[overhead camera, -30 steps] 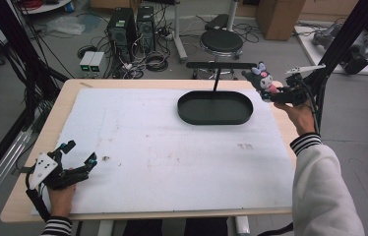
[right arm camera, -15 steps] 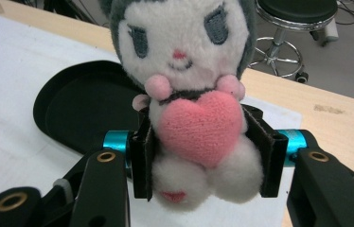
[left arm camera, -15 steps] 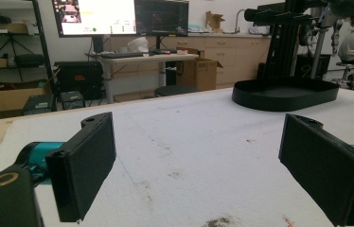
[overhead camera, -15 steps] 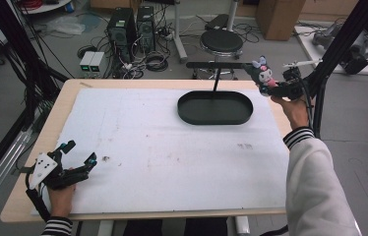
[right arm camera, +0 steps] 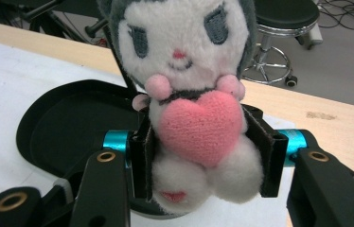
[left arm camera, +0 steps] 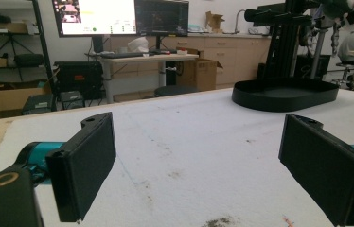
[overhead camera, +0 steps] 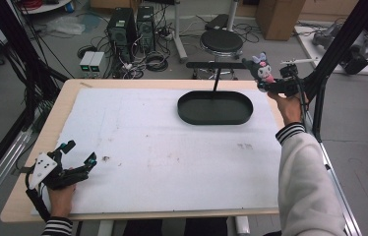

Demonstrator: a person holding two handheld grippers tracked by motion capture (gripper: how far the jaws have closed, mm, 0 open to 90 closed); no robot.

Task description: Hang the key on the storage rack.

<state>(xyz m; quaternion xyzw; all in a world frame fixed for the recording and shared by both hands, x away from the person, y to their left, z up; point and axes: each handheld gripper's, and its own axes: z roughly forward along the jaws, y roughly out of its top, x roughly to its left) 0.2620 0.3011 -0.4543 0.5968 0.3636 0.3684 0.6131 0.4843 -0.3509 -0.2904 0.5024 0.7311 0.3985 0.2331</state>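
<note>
**Q:** Why, at this moment, is the plush doll [right arm camera: 194, 99] gripped round its lower body rather than its head?

**A:** Probably so that it stays upright for lowering. The right gripper [right arm camera: 203, 156] has both pads pressed against the doll's sides at heart level, which leaves head and feet free. In the high view the doll [overhead camera: 260, 69] hangs above the far right corner of the black oval tray [overhead camera: 215, 118], just beyond its rim, so the tray looks like the destination.

**Q:** And the left gripper [overhead camera: 76, 158]?

**A:** It rests on the white table mat [overhead camera: 162, 147], well apart from the tray toward the near left, jaws spread wide and empty; it appears parked clear of the path.

**Q:** How does the doll look?

**A:** Soft and squashable: white face, dark grey hood, pink nose, small pink paws clasping a pink heart, and rounded white feet, one with a red patch.
</note>
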